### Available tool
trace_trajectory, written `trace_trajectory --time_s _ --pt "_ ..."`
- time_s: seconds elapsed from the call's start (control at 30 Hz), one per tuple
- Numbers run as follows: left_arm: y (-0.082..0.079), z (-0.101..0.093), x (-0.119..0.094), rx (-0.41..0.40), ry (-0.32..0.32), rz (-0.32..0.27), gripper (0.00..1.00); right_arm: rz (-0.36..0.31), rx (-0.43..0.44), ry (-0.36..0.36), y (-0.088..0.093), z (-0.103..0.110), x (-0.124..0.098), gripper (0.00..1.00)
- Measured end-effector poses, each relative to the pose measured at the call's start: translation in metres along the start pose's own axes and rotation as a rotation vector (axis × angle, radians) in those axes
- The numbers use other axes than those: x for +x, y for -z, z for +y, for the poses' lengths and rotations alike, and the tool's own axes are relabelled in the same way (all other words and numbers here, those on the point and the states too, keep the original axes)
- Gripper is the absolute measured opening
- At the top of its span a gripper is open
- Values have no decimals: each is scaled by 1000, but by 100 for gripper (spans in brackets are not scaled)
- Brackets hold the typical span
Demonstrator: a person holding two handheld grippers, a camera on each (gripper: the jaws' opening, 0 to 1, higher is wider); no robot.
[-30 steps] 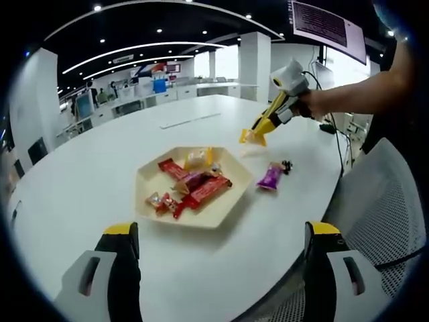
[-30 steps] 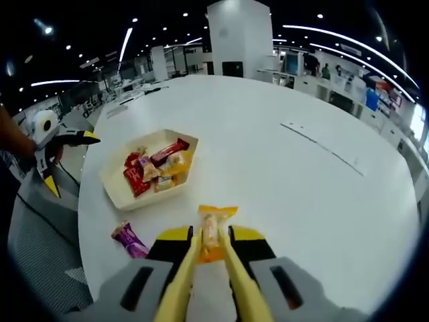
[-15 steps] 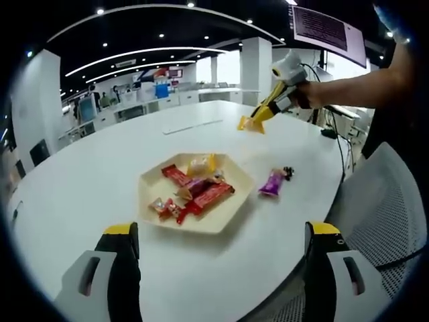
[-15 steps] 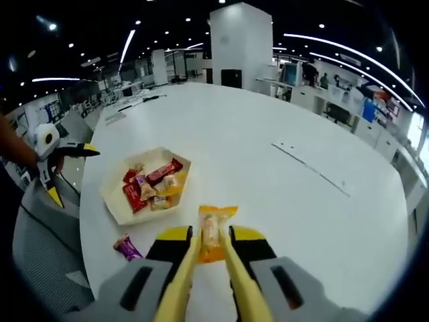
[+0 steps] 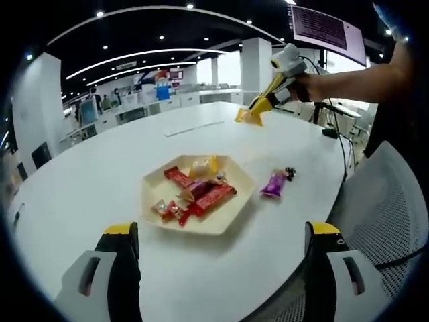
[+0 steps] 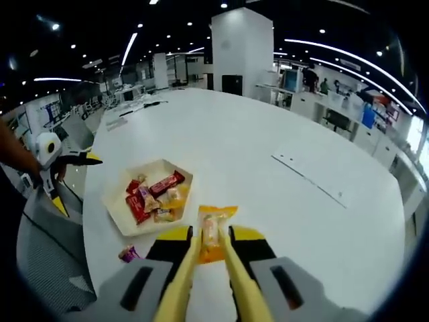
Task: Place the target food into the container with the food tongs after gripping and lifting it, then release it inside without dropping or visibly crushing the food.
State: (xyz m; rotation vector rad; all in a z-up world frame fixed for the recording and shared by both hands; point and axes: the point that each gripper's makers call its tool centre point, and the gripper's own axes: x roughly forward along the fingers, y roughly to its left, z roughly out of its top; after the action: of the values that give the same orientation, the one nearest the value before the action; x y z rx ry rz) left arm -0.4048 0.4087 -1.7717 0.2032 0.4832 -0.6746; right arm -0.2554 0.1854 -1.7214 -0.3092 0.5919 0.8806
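Observation:
My right gripper [image 6: 212,237] is shut on yellow food tongs [image 6: 179,282], and the tongs pinch an orange snack packet [image 6: 214,220] held in the air above the white table. In the left gripper view that same right gripper [image 5: 280,86], the tongs [image 5: 265,102] and the packet [image 5: 248,117] hang high beyond the tray. The cream hexagonal tray [image 5: 218,219] holds several wrapped snacks, and it lies below and left of the packet [image 6: 114,201]. My left gripper [image 5: 221,231] stands open near the table's edge, apart from the tray, and appears at the far left [image 6: 70,181].
A purple snack packet [image 5: 273,182] lies on the table beside the tray, also just left of the tongs [image 6: 127,253]. A mesh chair [image 5: 385,201] stands at the table's edge. Cables [image 5: 332,131] lie on the far right of the table.
My right gripper has risen with the tongs and the orange packet, moving up and a little toward the tray side. The left gripper has stayed put and open.

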Motion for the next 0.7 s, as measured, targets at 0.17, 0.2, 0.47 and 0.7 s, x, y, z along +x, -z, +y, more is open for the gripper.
trace_trajectory --time_s 0.17,0.2,0.47,0.7 --pt "0 1 0 5 -8 0 99 -15 -15 -8 -15 7 1 20" --pt "-1 1 0 6 -8 -1 99 -20 -18 -9 -18 8 2 20" --pt "-1 2 -1 9 -16 -4 99 -48 -31 -47 -41 30 13 20" --pt "0 3 -1 12 -21 0 99 -76 -61 -115 -67 66 26 21"
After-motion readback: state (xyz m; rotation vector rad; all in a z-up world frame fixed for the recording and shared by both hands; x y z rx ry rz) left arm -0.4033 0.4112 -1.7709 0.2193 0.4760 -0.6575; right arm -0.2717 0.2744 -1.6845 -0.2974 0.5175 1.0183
